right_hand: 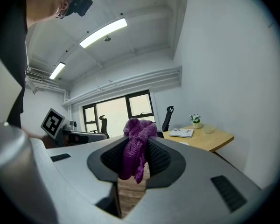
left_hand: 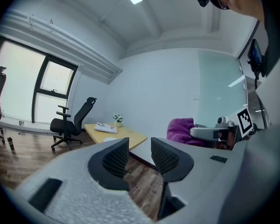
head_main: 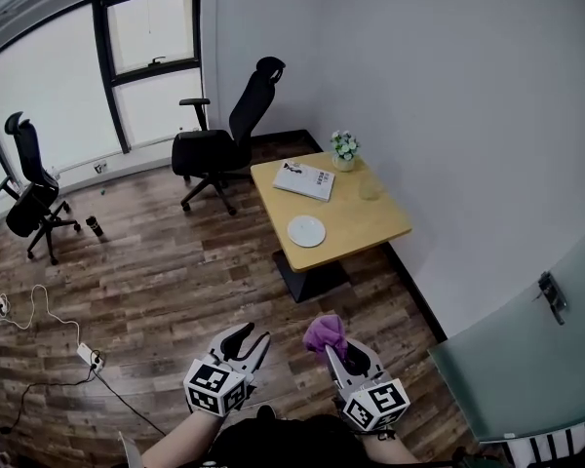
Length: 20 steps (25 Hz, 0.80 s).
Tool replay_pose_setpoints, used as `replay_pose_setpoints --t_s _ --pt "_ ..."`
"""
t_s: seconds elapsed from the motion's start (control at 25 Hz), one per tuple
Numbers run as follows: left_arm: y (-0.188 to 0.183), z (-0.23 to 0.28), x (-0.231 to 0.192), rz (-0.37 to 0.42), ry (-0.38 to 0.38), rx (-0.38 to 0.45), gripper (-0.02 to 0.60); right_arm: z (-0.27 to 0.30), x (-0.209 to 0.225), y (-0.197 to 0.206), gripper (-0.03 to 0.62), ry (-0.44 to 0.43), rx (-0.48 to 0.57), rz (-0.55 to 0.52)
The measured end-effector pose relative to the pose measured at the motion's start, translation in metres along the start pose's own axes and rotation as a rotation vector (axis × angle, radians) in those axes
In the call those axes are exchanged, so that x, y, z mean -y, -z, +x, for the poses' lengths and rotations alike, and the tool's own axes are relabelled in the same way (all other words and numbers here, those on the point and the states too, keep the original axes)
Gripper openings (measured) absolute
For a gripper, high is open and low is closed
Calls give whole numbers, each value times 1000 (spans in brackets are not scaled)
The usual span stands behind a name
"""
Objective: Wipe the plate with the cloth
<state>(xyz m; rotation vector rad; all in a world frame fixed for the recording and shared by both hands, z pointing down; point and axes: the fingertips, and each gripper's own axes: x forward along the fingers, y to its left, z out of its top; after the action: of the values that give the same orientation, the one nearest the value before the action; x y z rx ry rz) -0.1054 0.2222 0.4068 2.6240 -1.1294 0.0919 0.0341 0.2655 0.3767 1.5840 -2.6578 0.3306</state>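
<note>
Fingers (right_hand: 161, 157) of right gripper (right_hand: 137, 146) are pinching purple cloth (right_hand: 139, 127); left gripper (left_hand: 140, 146) fingers are gaping narrowly, empty. Risk: loosely bunched cloth slipping free before reaching white plate (head_main: 306, 230) on far worktop (head_main: 370, 217).

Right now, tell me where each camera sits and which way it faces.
Head view: on the person's head, looking steeply down at the table and plate; left gripper and right gripper with cloth show below.
Left gripper view: on the left gripper, facing the table past open jaws; right gripper shows at right.
Right gripper view: on the right gripper, facing along jaws shut on the cloth; left gripper shows at left.
Shared: all three show the table.
</note>
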Motion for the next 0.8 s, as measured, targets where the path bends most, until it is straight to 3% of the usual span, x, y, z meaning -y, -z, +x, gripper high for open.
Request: replay_pose_setpoints --t_s 0.36,0.8 --pt "0 23 -43 -51 13 -23 150 50 8 5 94 11 -18 17" --pt "-19 82 -89 -34 -15 -9 150 118 59 -10 94 -12 18 22"
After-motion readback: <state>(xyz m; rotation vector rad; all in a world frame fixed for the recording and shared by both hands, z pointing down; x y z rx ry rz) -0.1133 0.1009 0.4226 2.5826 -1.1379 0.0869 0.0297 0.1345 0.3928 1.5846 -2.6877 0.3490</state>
